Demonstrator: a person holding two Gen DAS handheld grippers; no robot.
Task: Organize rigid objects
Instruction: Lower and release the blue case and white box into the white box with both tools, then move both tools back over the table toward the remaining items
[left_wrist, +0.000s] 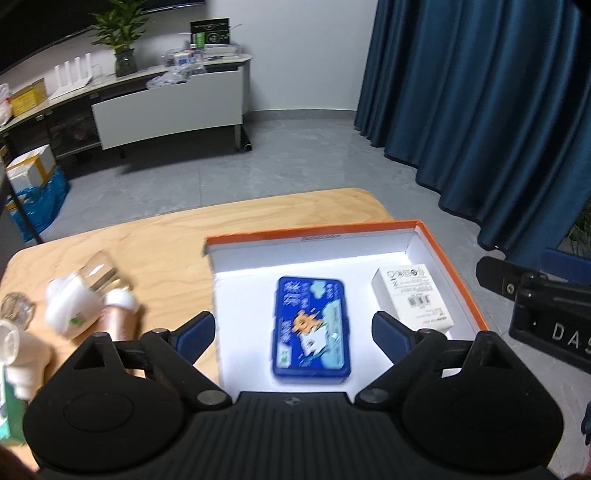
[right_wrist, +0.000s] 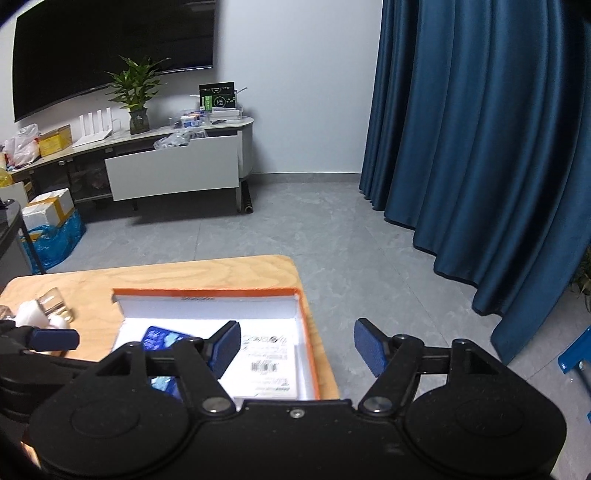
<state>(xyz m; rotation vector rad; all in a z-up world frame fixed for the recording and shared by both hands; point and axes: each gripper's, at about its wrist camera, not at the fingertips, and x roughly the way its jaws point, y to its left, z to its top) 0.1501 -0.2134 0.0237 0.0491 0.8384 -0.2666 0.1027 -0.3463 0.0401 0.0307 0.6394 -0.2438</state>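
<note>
Both fisheye views are dim and cool-toned, with walls and curtain (left_wrist: 480, 103) bowing toward dark vignetted corners. A bright strip of light falls inside the orange-rimmed box (left_wrist: 458, 266), whose far wall casts shadow. The blue tin (left_wrist: 310, 328) and the counter's (left_wrist: 166, 236) left-side items look motion-blurred, print perhaps unreadable.

**Two wrist cameras, one shared box**

The left wrist camera looks steeply down, close over the light wooden desk (left_wrist: 155, 236), straight into the shallow orange-rimmed white cardboard box (left_wrist: 454, 258). The right wrist camera sits further back and to the right, tilted less, so floor, the long blue curtain (right_wrist: 480, 129) and the black wall screen (right_wrist: 110, 48) fill most of its frame. Both views share the box, the desk's far edge, the curtain and the white low cabinet (left_wrist: 166, 107). Each view's bottom is filled by its own black tongs.
</note>
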